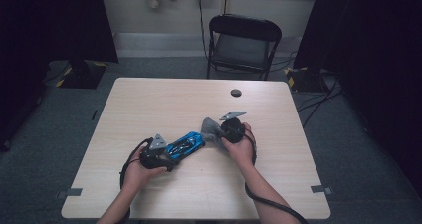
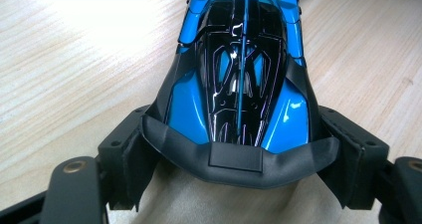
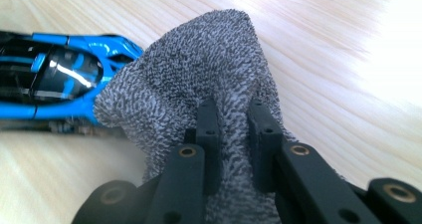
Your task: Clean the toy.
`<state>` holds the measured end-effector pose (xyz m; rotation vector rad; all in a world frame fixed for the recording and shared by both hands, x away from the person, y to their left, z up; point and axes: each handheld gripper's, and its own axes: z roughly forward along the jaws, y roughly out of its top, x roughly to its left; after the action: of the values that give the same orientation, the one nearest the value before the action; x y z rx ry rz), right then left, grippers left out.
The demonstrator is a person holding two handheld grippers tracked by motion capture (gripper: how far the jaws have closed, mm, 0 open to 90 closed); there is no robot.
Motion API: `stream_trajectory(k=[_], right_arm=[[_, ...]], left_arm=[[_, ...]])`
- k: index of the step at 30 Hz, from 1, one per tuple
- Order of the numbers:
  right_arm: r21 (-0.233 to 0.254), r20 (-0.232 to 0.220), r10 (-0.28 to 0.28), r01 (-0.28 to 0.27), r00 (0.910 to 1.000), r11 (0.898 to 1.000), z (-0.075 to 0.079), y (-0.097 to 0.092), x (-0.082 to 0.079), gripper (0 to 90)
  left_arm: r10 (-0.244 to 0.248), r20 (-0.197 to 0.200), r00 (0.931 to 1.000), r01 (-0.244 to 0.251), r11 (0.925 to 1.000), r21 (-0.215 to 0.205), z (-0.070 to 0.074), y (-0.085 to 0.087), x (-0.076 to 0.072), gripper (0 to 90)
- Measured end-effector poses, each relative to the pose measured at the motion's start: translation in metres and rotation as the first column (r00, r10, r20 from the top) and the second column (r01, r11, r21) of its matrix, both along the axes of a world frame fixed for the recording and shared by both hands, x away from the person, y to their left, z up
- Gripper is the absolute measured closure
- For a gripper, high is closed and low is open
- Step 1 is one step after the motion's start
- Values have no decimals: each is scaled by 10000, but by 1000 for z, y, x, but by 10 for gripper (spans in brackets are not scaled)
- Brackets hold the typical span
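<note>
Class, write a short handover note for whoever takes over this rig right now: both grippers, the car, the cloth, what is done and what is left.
Left gripper: shut on the car, jaws clamping one end; car lies on the table.
Right gripper: shut on the grey cloth, which touches the car's other end.
Done: car held, cloth gripped and at the car.
Left: probably wiping the body; how much is already wiped can't be told.

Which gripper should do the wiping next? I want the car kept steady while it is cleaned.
The right gripper: it is already shut on the grey cloth, which touches the toy car at one end. The left gripper clamps the car's other end on the table, steadying it.
</note>
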<state>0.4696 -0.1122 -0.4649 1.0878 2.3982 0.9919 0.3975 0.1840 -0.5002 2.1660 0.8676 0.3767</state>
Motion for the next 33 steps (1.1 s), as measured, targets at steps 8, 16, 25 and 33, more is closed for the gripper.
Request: stream_trajectory(k=[8, 16, 25, 33], right_arm=[[96, 8, -126, 125, 9999, 9999, -6, -39, -25, 782], [-105, 117, -44, 45, 9999, 9999, -16, -42, -34, 780], [15, 50, -25, 25, 10000, 10000, -18, -44, -33, 782], [105, 43, 11, -11, 10000, 9999, -20, -44, -33, 783]], left_arm=[[-163, -16, 9999, 163, 9999, 47, 0, 0, 1, 195], [-391, -221, 9990, 390, 9992, -25, 1, 4, 1, 182], [-333, -412, 9986, 316, 9986, -416, 14, 17, -5, 182], [-171, 117, 9998, 181, 9949, -989, 44, 24, 1, 167]])
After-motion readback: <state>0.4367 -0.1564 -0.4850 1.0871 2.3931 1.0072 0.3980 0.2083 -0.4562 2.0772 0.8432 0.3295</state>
